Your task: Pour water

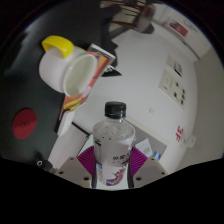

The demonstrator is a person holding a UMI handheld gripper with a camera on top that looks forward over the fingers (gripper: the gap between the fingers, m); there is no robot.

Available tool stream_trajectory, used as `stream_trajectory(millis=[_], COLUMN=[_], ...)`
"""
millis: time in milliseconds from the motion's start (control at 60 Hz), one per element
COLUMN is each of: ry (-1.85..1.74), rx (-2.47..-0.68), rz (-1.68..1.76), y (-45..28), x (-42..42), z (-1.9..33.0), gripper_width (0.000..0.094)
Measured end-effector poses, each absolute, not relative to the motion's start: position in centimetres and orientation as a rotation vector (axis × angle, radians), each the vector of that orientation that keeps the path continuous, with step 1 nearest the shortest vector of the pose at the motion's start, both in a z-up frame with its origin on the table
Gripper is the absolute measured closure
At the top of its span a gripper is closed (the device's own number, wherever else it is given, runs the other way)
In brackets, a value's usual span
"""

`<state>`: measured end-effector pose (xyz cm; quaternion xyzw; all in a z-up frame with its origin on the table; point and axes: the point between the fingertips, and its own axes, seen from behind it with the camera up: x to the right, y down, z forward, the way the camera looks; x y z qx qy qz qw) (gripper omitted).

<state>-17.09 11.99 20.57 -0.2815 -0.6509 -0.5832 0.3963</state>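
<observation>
The gripper holds a clear plastic water bottle between its 2 fingers; the magenta pads press on the bottle from both sides, so the fingers are pinching it. The bottle stands upright in the view, with a black cap on top and a label with purple print on its lower part. Beyond the bottle and a little to the side, a white cup with a yellow handle is seen, tilted, its opening turned toward the bottle — it is apart from the bottle. Just beside the cup is a long white tube-like thing with a red end. Behind them is a pale wall with a white socket plate.
</observation>
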Motion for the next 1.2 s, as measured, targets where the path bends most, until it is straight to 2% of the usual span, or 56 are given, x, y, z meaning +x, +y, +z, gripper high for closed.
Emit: stream_trajectory(millis=[183,300,383,483,617,733,867,1083,1200], ry=[-1.798,-1.766,-1.69,-1.518,-1.136,-0.782,-0.414,-0.26,-0.231], rx=[-0.624,-0.651,-0.707,-0.889,-1.246,-1.483,-1.66,-1.847,-1.896], rz=[-1.501,-1.456,-1.383,-1.222,-0.842,-0.45,-0.062,0.082,0.123], y=[11.9,11.3,10.9,10.3,9.6,9.3,8.9,9.4,10.0], x=[-19.4,-20.2,-20.6,-19.9,-17.3,-15.0,-12.7,-10.1,-9.6], z=[16.5,17.2,19.2,22.8,27.4,28.5,25.8,14.3,9.8], gripper_width=[0.0542,0.0535,0.0536,0.0537,0.0538,0.0537,0.0538,0.0539,0.0539])
